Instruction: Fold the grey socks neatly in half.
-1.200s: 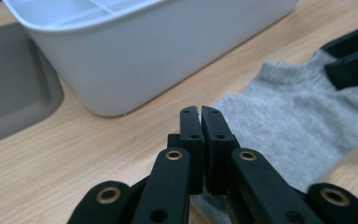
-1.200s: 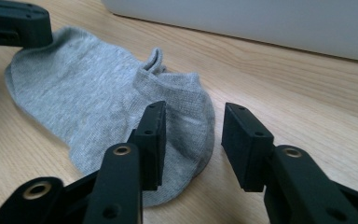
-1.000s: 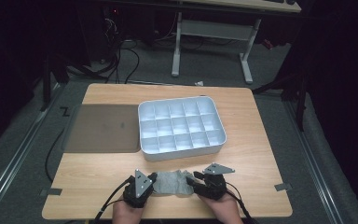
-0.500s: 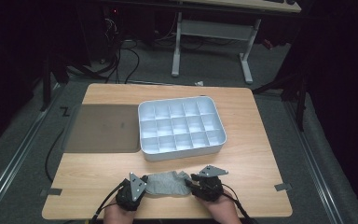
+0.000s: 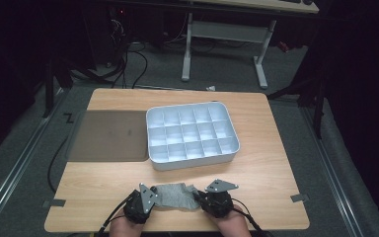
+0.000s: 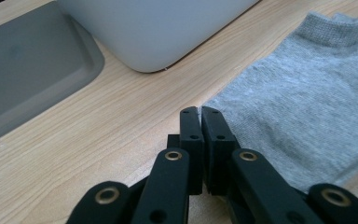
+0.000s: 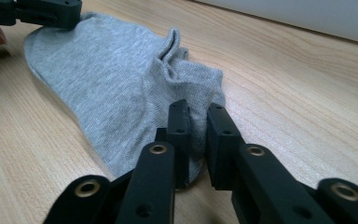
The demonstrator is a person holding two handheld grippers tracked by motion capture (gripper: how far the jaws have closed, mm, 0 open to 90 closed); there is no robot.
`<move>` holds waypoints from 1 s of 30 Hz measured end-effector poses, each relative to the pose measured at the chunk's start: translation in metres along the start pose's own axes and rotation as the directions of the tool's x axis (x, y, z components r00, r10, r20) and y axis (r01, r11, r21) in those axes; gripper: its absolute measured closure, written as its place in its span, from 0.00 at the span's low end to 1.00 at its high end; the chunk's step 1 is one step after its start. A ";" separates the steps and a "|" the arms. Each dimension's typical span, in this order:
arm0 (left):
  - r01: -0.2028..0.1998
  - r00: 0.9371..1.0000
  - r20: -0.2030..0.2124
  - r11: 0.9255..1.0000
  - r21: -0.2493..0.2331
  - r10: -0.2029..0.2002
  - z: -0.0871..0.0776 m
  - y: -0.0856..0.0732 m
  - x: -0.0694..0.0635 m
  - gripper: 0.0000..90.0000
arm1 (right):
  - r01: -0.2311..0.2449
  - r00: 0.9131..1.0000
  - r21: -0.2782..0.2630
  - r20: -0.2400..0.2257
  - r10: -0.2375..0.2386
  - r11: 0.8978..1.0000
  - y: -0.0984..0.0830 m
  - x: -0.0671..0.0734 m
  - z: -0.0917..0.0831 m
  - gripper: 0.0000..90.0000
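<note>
A grey sock (image 5: 175, 196) lies flat on the wooden table near its front edge, between my two grippers. My left gripper (image 5: 154, 197) is at the sock's left end. Its jaws (image 6: 199, 112) are pressed together at the corner of the sock (image 6: 303, 102). My right gripper (image 5: 197, 200) is at the sock's right end. Its jaws have just been closing, and its fingertips (image 7: 196, 109) now pinch a bunched fold of the sock (image 7: 116, 79). The left gripper (image 7: 51, 11) also rests on the sock's far end in the right gripper view.
A white tray (image 5: 193, 162) with several empty compartments stands in the middle of the table, just beyond the sock; its wall (image 6: 158, 28) is close ahead of the left gripper. A flat grey lid (image 5: 108, 136) lies to its left. A desk frame stands on the floor behind the table.
The right gripper's jaws have drawn together onto the sock's right end. Both hands have stayed near the front edge, with the left gripper still at the sock's left end.
</note>
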State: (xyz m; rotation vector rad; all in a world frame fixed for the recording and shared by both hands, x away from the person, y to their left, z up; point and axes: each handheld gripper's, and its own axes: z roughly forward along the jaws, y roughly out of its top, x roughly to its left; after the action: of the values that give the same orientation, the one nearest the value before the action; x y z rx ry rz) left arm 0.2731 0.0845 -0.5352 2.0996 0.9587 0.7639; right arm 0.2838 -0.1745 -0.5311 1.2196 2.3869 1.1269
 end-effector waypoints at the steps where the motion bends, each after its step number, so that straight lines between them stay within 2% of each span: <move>1: -0.003 1.000 0.001 1.000 0.002 0.003 0.000 0.000 0.000 0.97 | -0.006 1.000 0.000 -0.001 0.006 1.000 0.001 -0.001 -0.002 0.93; 3: -0.007 1.000 0.003 1.000 0.002 0.007 0.000 0.000 0.000 0.97 | -0.015 1.000 0.000 -0.005 0.015 1.000 0.001 -0.001 -0.003 0.93; 8: -0.030 1.000 0.005 1.000 0.008 0.030 0.001 0.001 -0.002 0.98 | -0.051 0.999 -0.043 -0.014 0.050 0.998 0.001 -0.007 -0.013 0.94; 9: -0.036 0.999 0.007 0.999 0.009 0.036 0.002 0.002 -0.002 0.98 | -0.077 0.997 -0.058 -0.034 0.075 0.995 0.001 -0.010 -0.017 0.94; 12: -0.042 0.999 0.009 0.999 0.010 0.042 0.003 0.002 -0.003 0.98 | -0.112 0.993 -0.074 -0.050 0.109 0.991 -0.001 -0.015 -0.022 0.94; 17: -0.043 0.999 0.012 0.999 0.012 0.043 0.004 0.004 -0.005 0.97 | -0.124 0.991 -0.070 -0.050 0.121 0.990 -0.004 -0.017 -0.023 0.94; 20: -0.022 0.999 0.038 1.000 0.012 0.022 0.004 0.010 -0.006 0.93 | -0.101 0.995 -0.067 -0.024 0.099 0.993 -0.005 -0.013 -0.022 0.94; 21: -0.012 0.998 0.054 1.000 0.004 0.011 0.003 0.015 -0.007 0.86 | -0.089 0.996 -0.067 -0.014 0.088 0.994 -0.004 -0.011 -0.022 0.94; 22: -0.012 0.998 0.054 1.000 0.004 0.011 0.003 0.015 -0.007 0.84 | -0.089 0.996 -0.067 -0.014 0.088 0.994 -0.004 -0.011 -0.022 0.94; 25: 0.020 0.995 0.095 0.999 -0.035 -0.016 -0.002 0.026 -0.013 0.79 | -0.089 0.996 -0.066 -0.014 0.088 0.994 -0.004 -0.012 -0.023 0.94; 26: 0.030 0.993 0.114 0.998 -0.046 -0.024 -0.003 0.030 -0.017 0.79 | -0.090 0.996 -0.068 -0.013 0.089 0.994 -0.004 -0.012 -0.023 0.94; 27: 0.051 0.986 0.163 0.997 -0.055 -0.042 -0.002 0.037 -0.023 0.80 | -0.090 0.996 -0.070 -0.015 0.089 0.993 -0.004 -0.012 -0.023 0.94; 28: 0.051 0.986 0.163 0.997 -0.055 -0.042 -0.002 0.037 -0.023 0.81 | -0.090 0.996 -0.070 -0.015 0.089 0.993 -0.005 -0.012 -0.023 0.94; 29: 0.062 0.979 0.196 0.997 -0.053 -0.051 0.001 0.042 -0.030 0.83 | -0.089 0.996 -0.071 -0.016 0.088 0.993 -0.005 -0.012 -0.023 0.94; 30: 0.062 0.979 0.196 0.997 -0.053 -0.051 0.001 0.042 -0.030 0.84 | -0.089 0.996 -0.071 -0.016 0.088 0.993 -0.005 -0.012 -0.023 0.94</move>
State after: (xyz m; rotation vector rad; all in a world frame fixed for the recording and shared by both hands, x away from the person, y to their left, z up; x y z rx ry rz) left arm 0.2735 0.0396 -0.5102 2.0436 0.8747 0.5397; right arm 0.2769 -0.1981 -0.5204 1.3101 2.3011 1.2393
